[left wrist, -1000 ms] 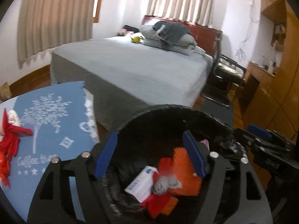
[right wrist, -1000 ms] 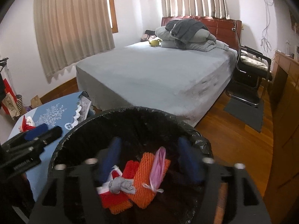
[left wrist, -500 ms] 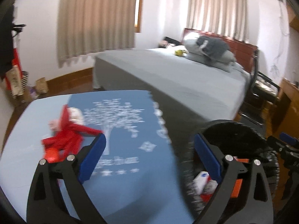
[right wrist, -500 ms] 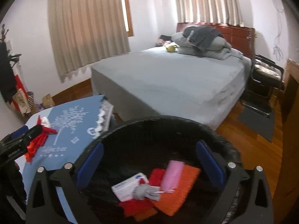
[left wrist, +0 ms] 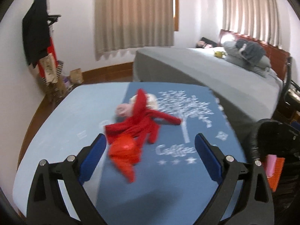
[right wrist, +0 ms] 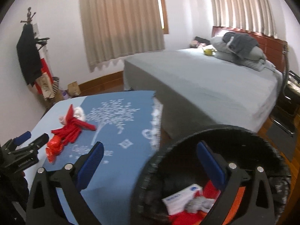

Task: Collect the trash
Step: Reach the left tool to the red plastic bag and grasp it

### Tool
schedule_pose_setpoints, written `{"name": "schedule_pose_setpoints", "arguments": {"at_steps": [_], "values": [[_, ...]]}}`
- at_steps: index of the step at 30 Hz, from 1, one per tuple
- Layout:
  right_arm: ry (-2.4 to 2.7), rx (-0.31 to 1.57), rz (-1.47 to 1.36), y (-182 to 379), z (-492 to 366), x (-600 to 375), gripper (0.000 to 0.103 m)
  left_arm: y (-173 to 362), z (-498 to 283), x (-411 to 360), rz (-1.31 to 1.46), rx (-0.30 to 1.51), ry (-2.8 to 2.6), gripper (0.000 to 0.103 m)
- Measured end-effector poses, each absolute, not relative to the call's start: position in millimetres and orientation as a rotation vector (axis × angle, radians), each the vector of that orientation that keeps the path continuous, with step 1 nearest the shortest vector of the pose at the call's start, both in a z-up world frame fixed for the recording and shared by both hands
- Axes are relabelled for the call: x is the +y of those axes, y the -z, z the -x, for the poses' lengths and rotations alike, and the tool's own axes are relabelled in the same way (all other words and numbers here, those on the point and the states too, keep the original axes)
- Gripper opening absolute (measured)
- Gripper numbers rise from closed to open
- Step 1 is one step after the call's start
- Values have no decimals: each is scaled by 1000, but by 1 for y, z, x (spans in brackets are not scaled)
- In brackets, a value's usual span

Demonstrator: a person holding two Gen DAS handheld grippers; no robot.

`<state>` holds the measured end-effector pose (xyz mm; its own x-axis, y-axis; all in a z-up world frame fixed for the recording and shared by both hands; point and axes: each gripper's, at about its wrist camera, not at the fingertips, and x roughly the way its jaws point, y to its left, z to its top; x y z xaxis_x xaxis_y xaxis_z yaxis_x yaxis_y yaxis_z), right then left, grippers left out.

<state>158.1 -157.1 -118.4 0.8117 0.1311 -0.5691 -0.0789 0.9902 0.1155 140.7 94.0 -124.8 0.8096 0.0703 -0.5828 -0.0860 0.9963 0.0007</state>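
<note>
A heap of red trash, a red netted strip with a shiny red wrapper and white and pink wads, lies on the blue table cloth. My left gripper hovers over the cloth, open, its blue pads either side of the wrapper without touching it. My right gripper is open and empty above the rim of the black-lined bin. In the bin lie a white box and red and orange pieces. The red heap and left gripper also show in the right wrist view.
The bin stands at the table's right edge. Behind the table a grey bed fills the room's middle, with pillows at its head. A coat rack with bags stands in the left corner. A chair stands to the right of the bed.
Both grippers have swung left, away from the bin's inside. The left one now faces the red heap on the table instead of the bin. Both sets of jaws stand wider.
</note>
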Motion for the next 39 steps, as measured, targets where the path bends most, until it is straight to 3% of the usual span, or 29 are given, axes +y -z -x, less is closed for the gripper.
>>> {"name": "schedule_pose_setpoints", "arguments": {"at_steps": [9,12,21,23,28,30,39], "values": [[-183,628,-52,142,-186,-92,97,158,-160,138,86,686,-141,92],[-192,645,-54,149,-195,-82,97,166,-168,142,97,710,-139,82],[-196,675,-41,164,-205,-71,97,179,-184,146,114,739,-115,75],[-197,681,-40,166,-207,-70,97,181,-187,146,121,749,-107,72],[-202,688,-34,171,-210,-65,97,186,-191,148,149,770,-72,48],[-204,692,-34,172,-212,-63,97,187,-190,149,161,765,-61,44],[-226,686,-26,171,-218,-49,97,169,-165,159,153,712,-74,43]]}}
